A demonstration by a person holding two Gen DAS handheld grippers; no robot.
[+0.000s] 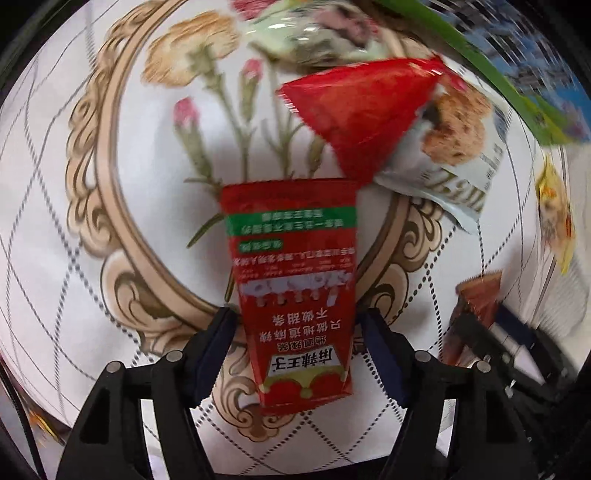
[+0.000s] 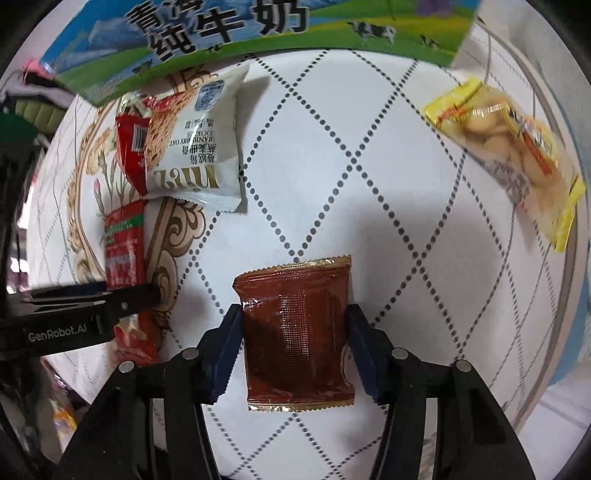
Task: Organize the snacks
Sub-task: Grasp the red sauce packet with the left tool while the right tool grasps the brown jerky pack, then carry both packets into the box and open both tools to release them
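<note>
Now both packets hang over the worktop [image 2: 369, 147]: the left hand-held gripper [image 1: 299, 332] brackets the red spicy-strip packet [image 1: 291, 280] with slack jaws, while the right hand-held gripper [image 2: 293, 336] pinches the brown sachet [image 2: 295, 332]; next, I judge, set each beside the oat cookie pack [image 2: 199, 147].

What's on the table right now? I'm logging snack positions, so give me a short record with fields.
surface: patterned tablecloth
left gripper: open, red packet between its jaws
right gripper: shut on brown packet
lying free: cookie bag, yellow bag
far edge: milk box
</note>
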